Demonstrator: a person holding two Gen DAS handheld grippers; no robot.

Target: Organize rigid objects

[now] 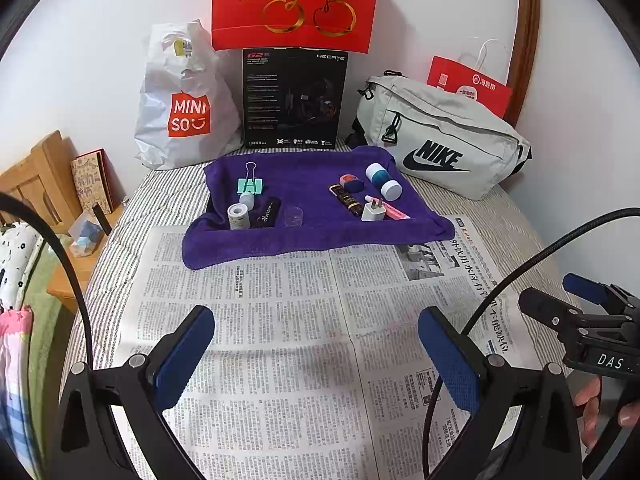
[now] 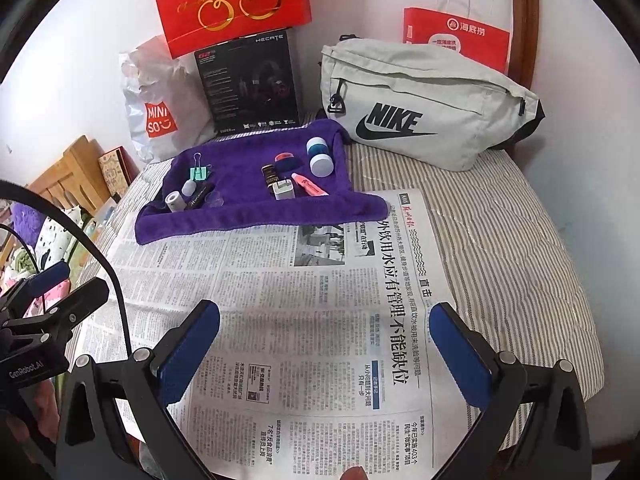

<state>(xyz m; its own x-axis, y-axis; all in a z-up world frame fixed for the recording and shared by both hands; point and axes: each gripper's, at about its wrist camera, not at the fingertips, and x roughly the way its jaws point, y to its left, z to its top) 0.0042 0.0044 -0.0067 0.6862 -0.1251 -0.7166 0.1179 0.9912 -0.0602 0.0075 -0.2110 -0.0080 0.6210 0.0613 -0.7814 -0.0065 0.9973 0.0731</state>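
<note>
Where towel (image 1: 312,220) sags, highlighter (image 1: 390,209) lengthwise rightward.

Purple towel (image 1: 320,236), grey-striped bedsheet (image 2: 500,240), mint binder clip (image 1: 250,186), pink highlighter (image 2: 310,184).

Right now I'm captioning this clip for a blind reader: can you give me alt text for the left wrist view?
The open left gripper hovers empty over a newspaper spread on a striped bed. Beyond it, a purple towel holds small items, including a binder clip and a white charger. Bags and a black box line the wall.
</note>
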